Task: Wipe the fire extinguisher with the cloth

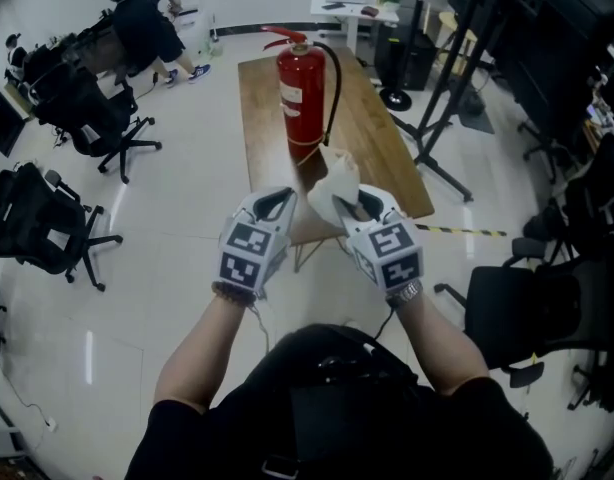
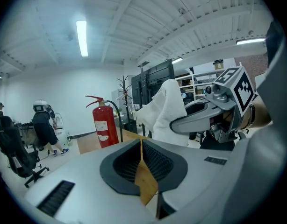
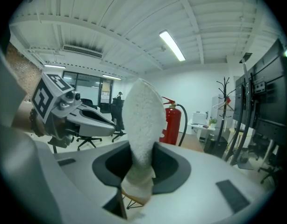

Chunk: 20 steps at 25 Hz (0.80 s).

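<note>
Right claw (image 3: 141, 168) is pinching the lower end of a white fluffy terry cloth (image 3: 142, 118), and the rest of the cloth stands up above the jaws like a plume. Left claw (image 2: 141, 164), just beside it, is pressed together with nothing in it. The two hang side by side off the near end of the long wooden bench (image 1: 382, 148).

Further out on that bench stands the red metal fire extinguisher (image 1: 302, 93). It's upright, its black hose (image 1: 334, 88) loops down its right side, and it's well apart from the cloth. So I reckon the wiping hasn't begun and this is the approach.

To do it well, I'd bring the cloth in so its loose upper part meets the extinguisher's side, not the hard jaws. I'd press lightly, because a tall, narrow can could tip. The empty left claw could steady the top near the red handle (image 1: 282, 36) while I stroke down the body. I'd also keep clear of the hose so the cloth doesn't snag.
</note>
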Each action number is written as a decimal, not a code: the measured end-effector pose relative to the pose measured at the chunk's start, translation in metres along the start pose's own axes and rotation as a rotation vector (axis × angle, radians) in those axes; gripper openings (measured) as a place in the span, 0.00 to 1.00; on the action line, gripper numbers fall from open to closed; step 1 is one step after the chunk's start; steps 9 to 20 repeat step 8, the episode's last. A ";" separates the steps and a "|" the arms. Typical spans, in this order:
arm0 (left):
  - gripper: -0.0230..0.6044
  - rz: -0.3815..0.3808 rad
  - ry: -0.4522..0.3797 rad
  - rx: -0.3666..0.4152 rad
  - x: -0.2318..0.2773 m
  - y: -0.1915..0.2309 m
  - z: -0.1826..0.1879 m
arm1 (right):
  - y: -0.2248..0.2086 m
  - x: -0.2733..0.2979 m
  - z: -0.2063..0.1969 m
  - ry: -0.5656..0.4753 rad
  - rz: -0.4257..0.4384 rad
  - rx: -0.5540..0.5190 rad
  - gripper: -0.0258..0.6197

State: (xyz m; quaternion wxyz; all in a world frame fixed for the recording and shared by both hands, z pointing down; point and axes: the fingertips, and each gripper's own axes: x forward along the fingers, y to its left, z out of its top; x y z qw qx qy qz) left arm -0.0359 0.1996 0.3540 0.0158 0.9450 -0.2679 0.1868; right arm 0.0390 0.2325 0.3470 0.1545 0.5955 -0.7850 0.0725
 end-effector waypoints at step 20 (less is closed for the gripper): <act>0.05 -0.013 -0.004 0.001 -0.003 -0.002 -0.005 | 0.006 -0.002 0.001 0.005 -0.008 -0.017 0.23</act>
